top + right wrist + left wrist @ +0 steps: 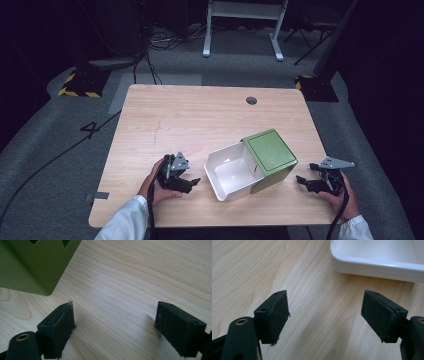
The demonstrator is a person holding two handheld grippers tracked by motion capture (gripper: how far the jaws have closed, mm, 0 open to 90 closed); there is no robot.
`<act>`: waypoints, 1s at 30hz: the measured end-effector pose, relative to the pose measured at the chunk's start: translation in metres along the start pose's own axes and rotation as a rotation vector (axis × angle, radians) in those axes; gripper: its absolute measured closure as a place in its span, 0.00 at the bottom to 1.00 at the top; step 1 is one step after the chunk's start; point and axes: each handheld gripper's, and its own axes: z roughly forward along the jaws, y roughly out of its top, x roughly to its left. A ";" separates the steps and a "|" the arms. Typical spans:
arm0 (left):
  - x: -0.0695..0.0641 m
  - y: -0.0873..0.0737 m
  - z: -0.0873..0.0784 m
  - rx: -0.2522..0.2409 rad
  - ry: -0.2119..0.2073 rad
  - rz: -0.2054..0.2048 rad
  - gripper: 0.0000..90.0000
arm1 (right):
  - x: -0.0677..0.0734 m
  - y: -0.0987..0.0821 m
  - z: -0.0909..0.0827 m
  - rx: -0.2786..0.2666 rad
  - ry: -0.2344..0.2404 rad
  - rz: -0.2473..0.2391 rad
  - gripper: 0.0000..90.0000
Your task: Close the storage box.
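Note:
A white open box (231, 171) lies on its side on the wooden table (200, 120), partly slid out of a green sleeve (268, 156). My left gripper (193, 182) sits just left of the white box, open, with bare wood between its pads (275, 315); the box's white rim (374, 263) lies ahead of it. My right gripper (301, 180) rests to the right of the green sleeve, open, with nothing between its pads (60, 325). A corner of the green sleeve (35, 265) shows ahead and to the left of the right jaws.
A round cable hole (251, 100) sits near the table's far edge. Beyond the table are a white desk frame (245, 25), cables on the grey floor and yellow-black striped bases (80, 85). The table's near edge runs close below both hands.

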 end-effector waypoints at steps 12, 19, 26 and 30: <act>-0.008 0.017 0.016 0.001 -0.040 0.036 0.25 | 0.000 0.000 0.000 0.000 0.000 0.000 0.18; -0.005 0.020 0.015 -0.022 -0.053 0.011 0.25 | 0.000 0.000 0.000 0.000 0.000 0.001 0.18; -0.008 0.029 0.025 -0.027 -0.071 0.023 0.25 | 0.000 0.000 0.000 0.000 0.000 0.000 0.18; -0.011 0.039 0.031 -0.042 -0.094 0.037 0.24 | 0.000 0.000 0.000 0.000 0.000 0.000 0.18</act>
